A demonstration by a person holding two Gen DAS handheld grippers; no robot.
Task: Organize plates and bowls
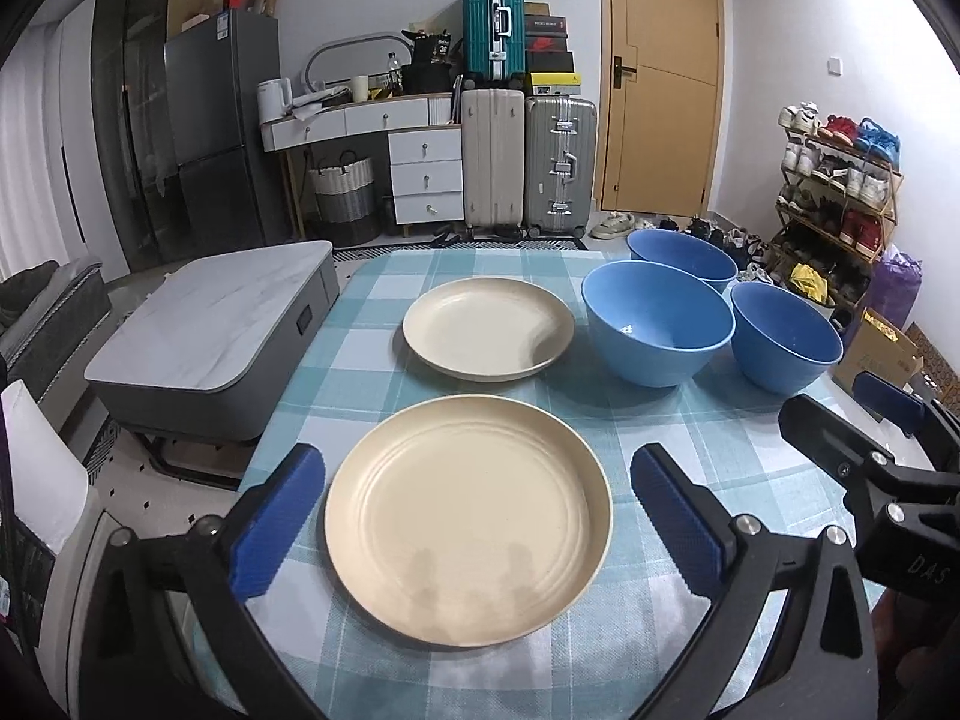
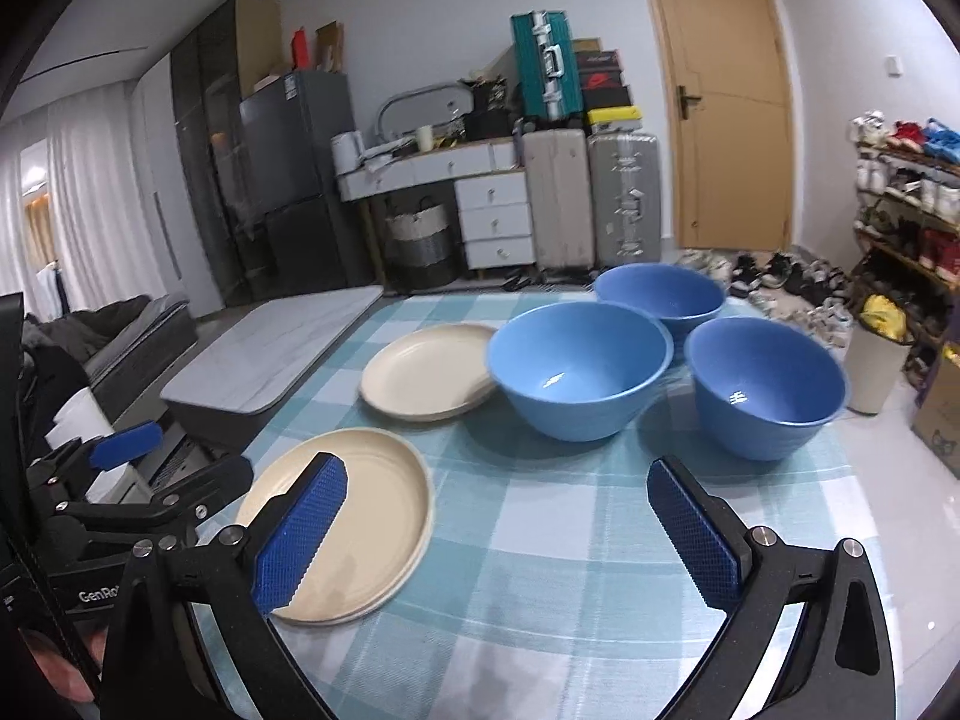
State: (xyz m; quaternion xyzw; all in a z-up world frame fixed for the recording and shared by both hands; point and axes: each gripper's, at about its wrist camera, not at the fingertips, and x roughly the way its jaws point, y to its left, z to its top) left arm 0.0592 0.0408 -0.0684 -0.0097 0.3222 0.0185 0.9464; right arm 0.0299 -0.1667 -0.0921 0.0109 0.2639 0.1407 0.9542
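Plates (image 1: 468, 519) and bowls (image 1: 658, 323) sit apart on the checked table (image 1: 690, 432): near plate between the left gripper (image 1: 474, 525)'s wide-open jaws, untouched. Right gripper (image 2: 495, 531) gapes empty too. They look stiff, light, probably slick (plastic, likely), so pinch the raised rim.

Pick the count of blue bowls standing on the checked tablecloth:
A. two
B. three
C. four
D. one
B: three blue bowls stand separately, a front-left bowl, a front-right bowl and a rear bowl, all upright beside the cream plates.
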